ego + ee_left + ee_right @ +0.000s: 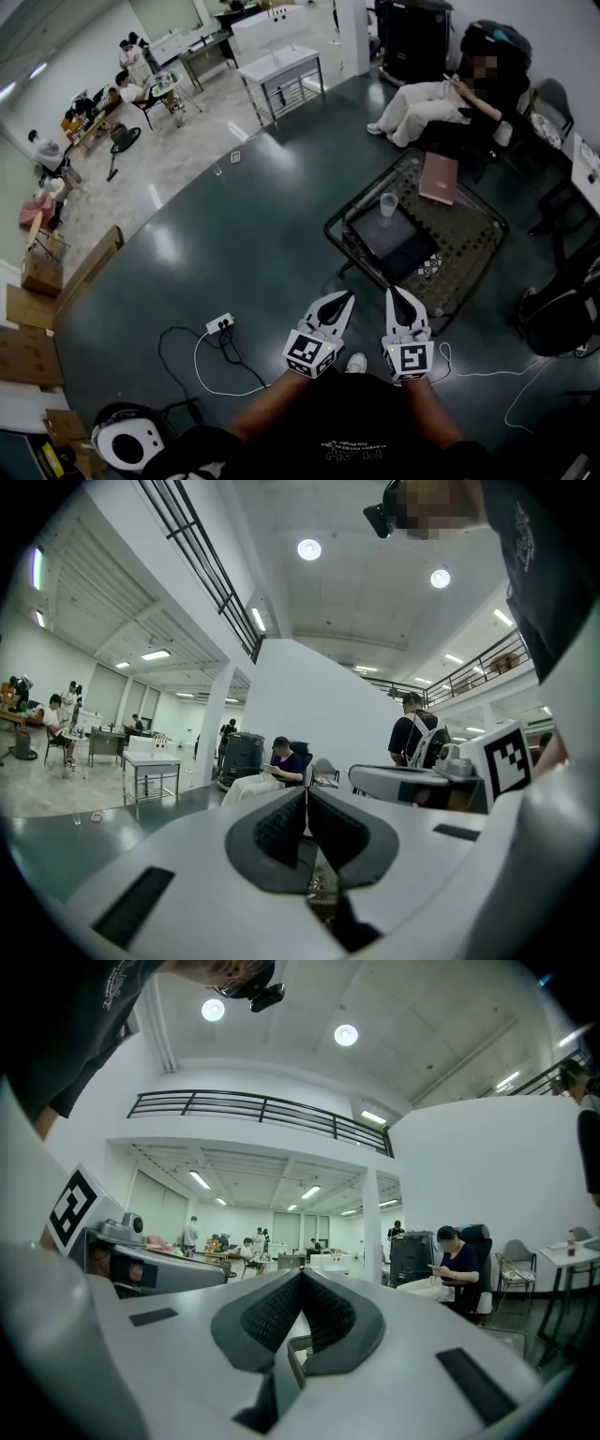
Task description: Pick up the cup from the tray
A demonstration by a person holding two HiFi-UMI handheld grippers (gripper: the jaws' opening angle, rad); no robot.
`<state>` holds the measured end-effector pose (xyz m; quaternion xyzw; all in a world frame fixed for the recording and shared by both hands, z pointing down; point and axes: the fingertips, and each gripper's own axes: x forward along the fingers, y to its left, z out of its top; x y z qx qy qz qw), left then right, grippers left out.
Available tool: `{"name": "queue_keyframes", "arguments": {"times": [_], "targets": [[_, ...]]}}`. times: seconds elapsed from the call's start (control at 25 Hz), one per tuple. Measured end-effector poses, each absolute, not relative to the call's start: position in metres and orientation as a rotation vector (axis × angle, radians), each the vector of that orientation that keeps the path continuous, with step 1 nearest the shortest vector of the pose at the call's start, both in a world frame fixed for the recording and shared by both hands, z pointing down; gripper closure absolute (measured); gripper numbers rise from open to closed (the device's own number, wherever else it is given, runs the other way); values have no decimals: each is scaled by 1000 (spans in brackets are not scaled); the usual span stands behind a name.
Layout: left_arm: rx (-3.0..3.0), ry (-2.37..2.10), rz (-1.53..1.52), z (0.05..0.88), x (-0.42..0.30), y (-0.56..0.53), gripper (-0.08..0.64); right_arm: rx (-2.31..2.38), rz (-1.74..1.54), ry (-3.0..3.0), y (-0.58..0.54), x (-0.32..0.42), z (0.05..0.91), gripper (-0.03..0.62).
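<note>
My left gripper (345, 298) and right gripper (395, 294): side by side, jaws closed together, nothing held. Cup (388, 203): clear, upright on the dark tray (398, 246), well ahead of both. Tray sits on the wire table (473, 239); pink book (439, 176) beyond.

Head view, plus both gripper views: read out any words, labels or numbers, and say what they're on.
None is readable.
Pale print on the person's black shirt: too small and blurred.
Black square markers on the white gripper cubes: patterns, not letters.
</note>
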<state>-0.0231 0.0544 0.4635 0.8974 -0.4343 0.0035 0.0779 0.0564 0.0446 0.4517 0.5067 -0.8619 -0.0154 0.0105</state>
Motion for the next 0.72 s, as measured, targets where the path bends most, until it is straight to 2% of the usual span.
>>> {"name": "queue_keyframes", "arguments": {"times": [0.72], "targets": [[2646, -1279, 12, 474, -49, -19, 549, 1588, -14, -2664, -23, 34, 460, 595]]}}
